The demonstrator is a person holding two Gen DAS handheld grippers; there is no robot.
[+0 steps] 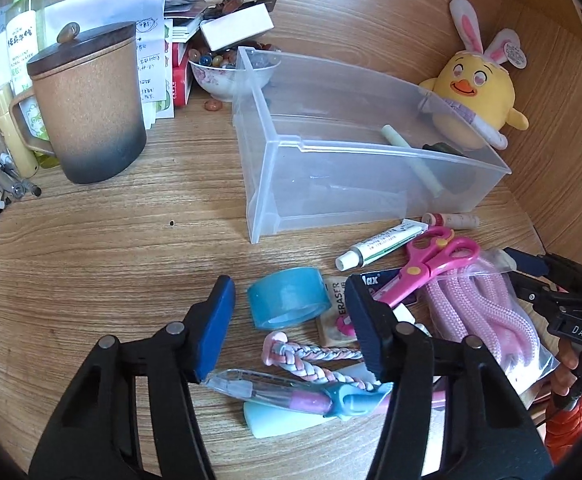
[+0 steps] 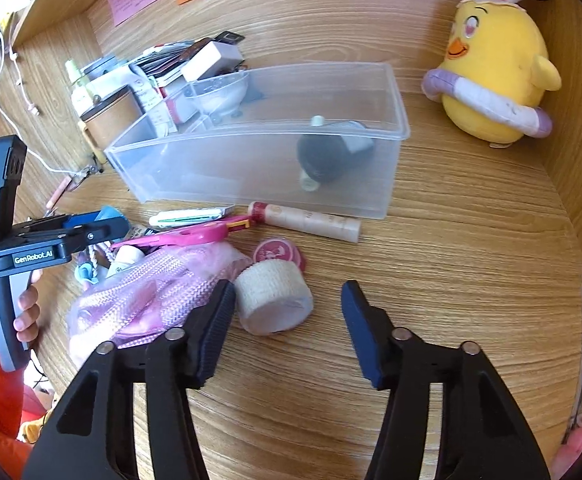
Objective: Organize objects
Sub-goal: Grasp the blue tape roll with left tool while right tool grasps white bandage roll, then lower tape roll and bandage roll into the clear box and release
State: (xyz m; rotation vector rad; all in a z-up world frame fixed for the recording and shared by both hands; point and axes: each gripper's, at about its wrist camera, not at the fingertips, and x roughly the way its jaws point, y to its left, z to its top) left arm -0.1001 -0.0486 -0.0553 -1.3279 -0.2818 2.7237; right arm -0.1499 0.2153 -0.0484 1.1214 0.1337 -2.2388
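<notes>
My left gripper [image 1: 291, 320] hangs open over a pile of small items. A blue tape roll [image 1: 287, 302] lies between its fingers, and neither pad touches it. A pen [image 1: 275, 394] and a braided cord [image 1: 311, 356] lie nearer the camera. My right gripper [image 2: 289, 296] is open around a white bandage roll [image 2: 273, 300]. That roll sits against the left finger [image 2: 221, 312], with a gap to the other one. The clear plastic bin [image 1: 371, 148] [image 2: 259, 136] stands behind, holding a pale stick [image 1: 411, 156] and a dark round object [image 2: 323, 156].
Pink scissors [image 1: 431, 264], an ointment tube [image 1: 383, 242], an eraser [image 1: 337, 300] and bagged pink rope [image 2: 143, 296] crowd the desk in front of the bin. A round pink tin [image 2: 278, 253], a plush chick [image 2: 495, 72], a lidded mug [image 1: 91, 108] and a bead bowl [image 1: 227, 72] stand around it.
</notes>
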